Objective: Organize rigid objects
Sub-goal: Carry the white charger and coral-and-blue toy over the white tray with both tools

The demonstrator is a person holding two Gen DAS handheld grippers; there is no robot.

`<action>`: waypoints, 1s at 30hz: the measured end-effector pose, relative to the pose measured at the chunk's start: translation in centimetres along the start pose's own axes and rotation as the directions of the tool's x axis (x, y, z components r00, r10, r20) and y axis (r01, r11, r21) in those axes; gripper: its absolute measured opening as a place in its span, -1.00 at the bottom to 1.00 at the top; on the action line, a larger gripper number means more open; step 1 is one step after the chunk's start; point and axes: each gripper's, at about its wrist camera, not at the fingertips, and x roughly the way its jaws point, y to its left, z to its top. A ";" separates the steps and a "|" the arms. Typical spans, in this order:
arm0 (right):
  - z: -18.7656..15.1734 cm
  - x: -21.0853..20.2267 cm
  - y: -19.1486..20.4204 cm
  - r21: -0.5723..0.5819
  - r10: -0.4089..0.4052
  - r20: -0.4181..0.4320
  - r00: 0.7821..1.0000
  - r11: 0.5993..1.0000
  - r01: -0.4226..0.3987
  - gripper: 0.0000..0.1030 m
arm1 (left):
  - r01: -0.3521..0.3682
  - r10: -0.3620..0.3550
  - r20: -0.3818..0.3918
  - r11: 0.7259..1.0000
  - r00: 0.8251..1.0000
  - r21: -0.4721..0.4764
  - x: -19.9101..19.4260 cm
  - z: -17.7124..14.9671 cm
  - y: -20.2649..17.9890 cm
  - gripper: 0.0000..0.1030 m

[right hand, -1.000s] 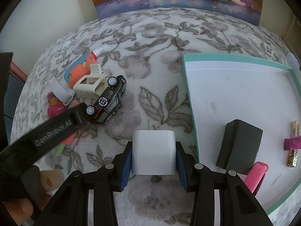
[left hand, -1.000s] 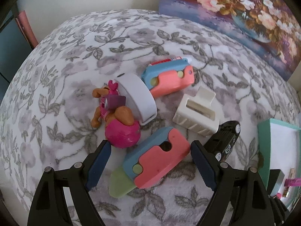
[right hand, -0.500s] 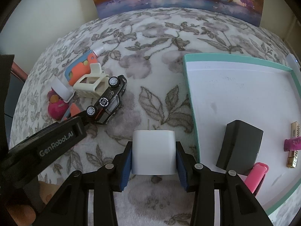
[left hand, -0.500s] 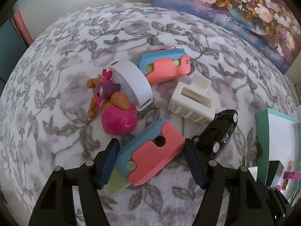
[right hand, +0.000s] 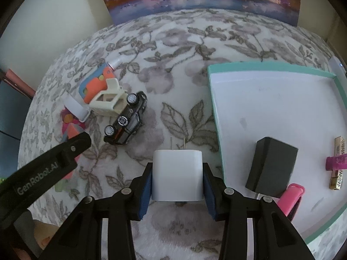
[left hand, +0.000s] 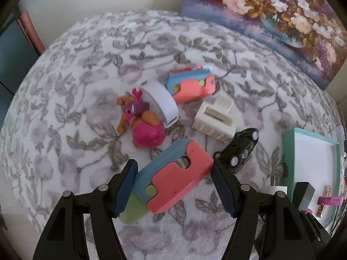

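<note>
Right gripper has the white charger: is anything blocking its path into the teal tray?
Nothing visible does. The charger sits just left of the tray, with only the low teal rim between; the black box lies further inside.

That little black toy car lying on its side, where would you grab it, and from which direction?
Across its narrow body, between the wheels, coming down from above. The black toy car lies tipped with its wheels facing up and sideways, so roof and underside give two flat, parallel faces. Approach from the open cloth side: the cream plastic piece crowds its far end.

Left claw [left hand: 174, 186] spread wide; right claw [right hand: 177, 186] clamped, holding.
</note>
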 end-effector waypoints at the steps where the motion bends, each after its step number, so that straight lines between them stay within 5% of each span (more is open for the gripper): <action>1: 0.1 -0.5 0.0 -0.001 0.002 0.010 1.000 1.000 -0.002 -0.13 | 0.001 -0.001 0.015 1.000 1.000 0.003 -0.6 0.0 -0.1 0.37; 9: 1.3 -4.9 -1.7 0.055 0.045 0.113 0.993 0.997 -0.052 -0.13 | 0.034 -0.034 0.133 0.999 0.991 0.005 -5.1 0.4 -1.0 0.37; 14: 1.9 -6.9 -4.3 0.094 0.001 0.170 0.986 0.995 -0.017 -0.13 | 0.066 -0.065 0.179 0.998 0.982 0.001 -7.0 -0.2 -2.6 0.37; 30: 2.0 -7.8 -15.0 0.292 -0.059 0.178 0.982 0.956 0.004 -0.13 | 0.109 -0.144 0.171 0.973 0.975 0.202 -7.0 -2.7 -13.5 0.37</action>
